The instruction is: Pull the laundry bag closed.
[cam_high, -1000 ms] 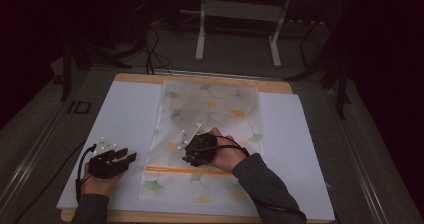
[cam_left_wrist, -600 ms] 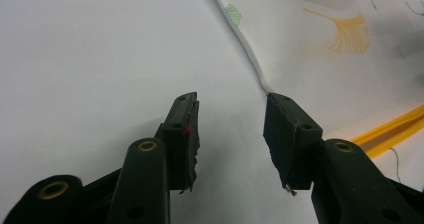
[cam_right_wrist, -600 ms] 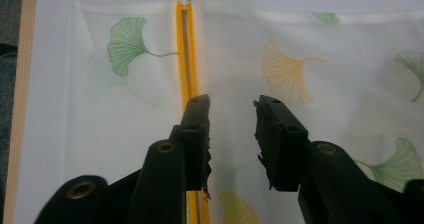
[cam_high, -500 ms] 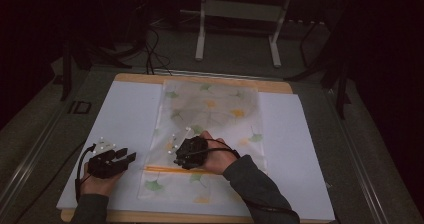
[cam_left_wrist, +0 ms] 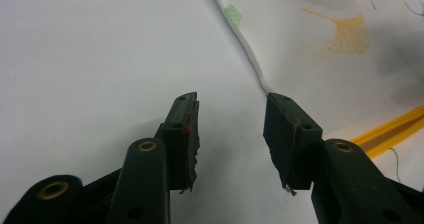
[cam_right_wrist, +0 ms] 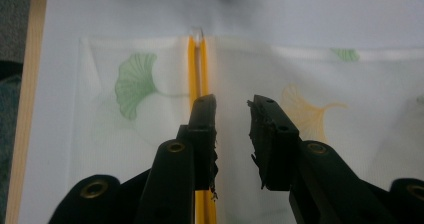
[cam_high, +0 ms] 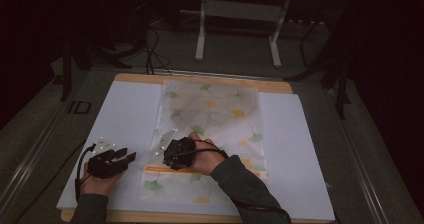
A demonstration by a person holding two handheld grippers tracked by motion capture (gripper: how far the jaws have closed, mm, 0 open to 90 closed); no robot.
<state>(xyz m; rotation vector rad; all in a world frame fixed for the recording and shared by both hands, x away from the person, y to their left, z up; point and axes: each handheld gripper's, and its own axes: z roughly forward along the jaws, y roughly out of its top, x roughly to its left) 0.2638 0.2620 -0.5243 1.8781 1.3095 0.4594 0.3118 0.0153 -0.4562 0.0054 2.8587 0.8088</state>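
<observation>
A translucent zip bag (cam_high: 215, 109) printed with green and yellow ginkgo leaves lies flat on the white sheet (cam_high: 125, 114). A yellow zip strip (cam_high: 165, 169) crosses it near the front end. My right gripper (cam_high: 170, 158) hovers over the bag's left part just behind the strip, pointing left. In the right gripper view it (cam_right_wrist: 232, 101) is open with a narrow gap, its left jaw above the yellow strip (cam_right_wrist: 196, 64). My left gripper (cam_high: 129, 157) is on the sheet left of the bag. It (cam_left_wrist: 230, 101) is open and holds nothing, next to the bag's edge (cam_left_wrist: 250, 59).
The white sheet covers a wooden tabletop (cam_high: 200, 79) whose edge shows at the back and front. A clear tab (cam_right_wrist: 196, 32) ends the yellow strip at the bag's side. Dark floor with cables and a stand's legs (cam_high: 200, 44) lies beyond the table.
My right gripper has slid left across the bag, slightly toward the front edge and the yellow strip. The left gripper has stayed put.
</observation>
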